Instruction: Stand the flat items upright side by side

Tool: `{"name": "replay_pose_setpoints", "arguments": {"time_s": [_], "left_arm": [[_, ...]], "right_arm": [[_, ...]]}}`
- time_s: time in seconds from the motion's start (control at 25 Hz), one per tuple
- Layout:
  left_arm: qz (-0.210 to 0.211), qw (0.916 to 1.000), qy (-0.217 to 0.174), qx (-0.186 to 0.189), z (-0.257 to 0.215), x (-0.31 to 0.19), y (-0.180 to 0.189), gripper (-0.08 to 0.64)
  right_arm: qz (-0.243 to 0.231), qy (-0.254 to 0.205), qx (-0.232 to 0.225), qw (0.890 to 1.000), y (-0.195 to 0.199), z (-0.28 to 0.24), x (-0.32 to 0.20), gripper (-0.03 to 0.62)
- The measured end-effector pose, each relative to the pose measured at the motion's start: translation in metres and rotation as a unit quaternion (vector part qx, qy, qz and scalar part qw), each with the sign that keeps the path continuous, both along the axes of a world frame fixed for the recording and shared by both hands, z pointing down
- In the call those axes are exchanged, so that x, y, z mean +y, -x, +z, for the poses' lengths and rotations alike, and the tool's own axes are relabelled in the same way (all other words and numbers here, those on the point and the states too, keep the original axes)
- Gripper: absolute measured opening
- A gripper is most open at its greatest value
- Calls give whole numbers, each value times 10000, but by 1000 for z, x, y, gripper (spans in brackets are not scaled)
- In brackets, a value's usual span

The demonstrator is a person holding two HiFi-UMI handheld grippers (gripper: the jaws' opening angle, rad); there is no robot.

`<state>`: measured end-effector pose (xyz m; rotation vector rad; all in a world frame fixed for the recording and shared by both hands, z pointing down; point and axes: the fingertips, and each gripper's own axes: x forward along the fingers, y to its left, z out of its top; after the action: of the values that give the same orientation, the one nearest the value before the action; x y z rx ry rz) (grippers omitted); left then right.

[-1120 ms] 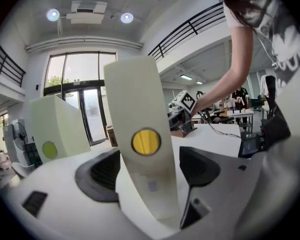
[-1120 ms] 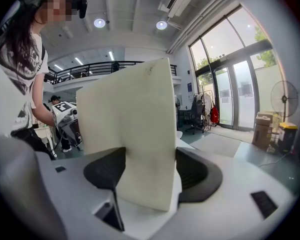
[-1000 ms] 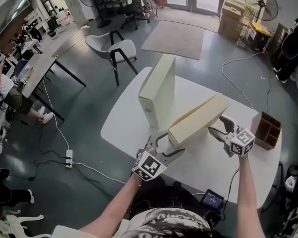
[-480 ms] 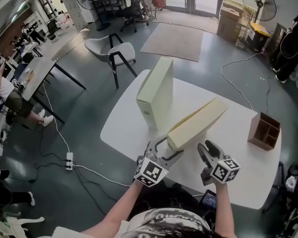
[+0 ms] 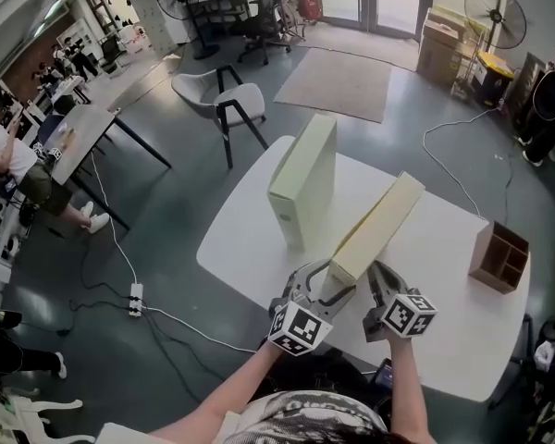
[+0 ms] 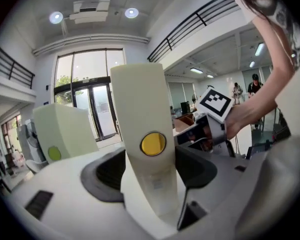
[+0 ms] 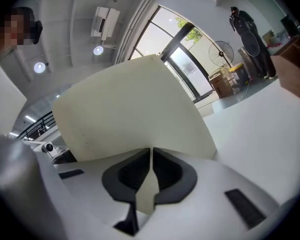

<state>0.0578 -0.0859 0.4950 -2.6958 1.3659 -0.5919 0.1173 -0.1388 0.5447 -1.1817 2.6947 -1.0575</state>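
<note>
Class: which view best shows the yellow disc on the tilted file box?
The left gripper view: the yellow disc faces the camera, close up. The head view shows only the file box's long edge; the right gripper view only a plain side.

Two pale cream file boxes are on the white bench (image 5: 245, 239). The upright box (image 5: 305, 178) stands at frame centre. The leaning box (image 5: 377, 222), its yellow-dotted spine nearest, tilts slightly and runs from lower centre towards the upper right.
</note>
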Motion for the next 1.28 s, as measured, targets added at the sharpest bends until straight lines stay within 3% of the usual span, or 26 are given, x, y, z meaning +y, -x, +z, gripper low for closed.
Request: {"name": "replay_pose_setpoints", "arguments": {"time_s": [0.08, 0.36, 0.6, 1.28], "left_arm": [[25, 9999, -55, -137, 1, -5, -1, 314], [-206, 9997, 60, -105, 4, -29, 15, 315], [-510, 9983, 61, -292, 3, -48, 28, 314], [-1347, 9904, 272, -142, 4, -81, 54, 314]], "right_arm": [[78, -67, 51, 9999, 3, -1, -9, -8], [33, -84, 5, 10000, 19, 2, -32, -7], [-141, -86, 383, 9991, 39, 12, -49, -10], [-303, -228, 812, 9960, 69, 13, -86, -12]]}}
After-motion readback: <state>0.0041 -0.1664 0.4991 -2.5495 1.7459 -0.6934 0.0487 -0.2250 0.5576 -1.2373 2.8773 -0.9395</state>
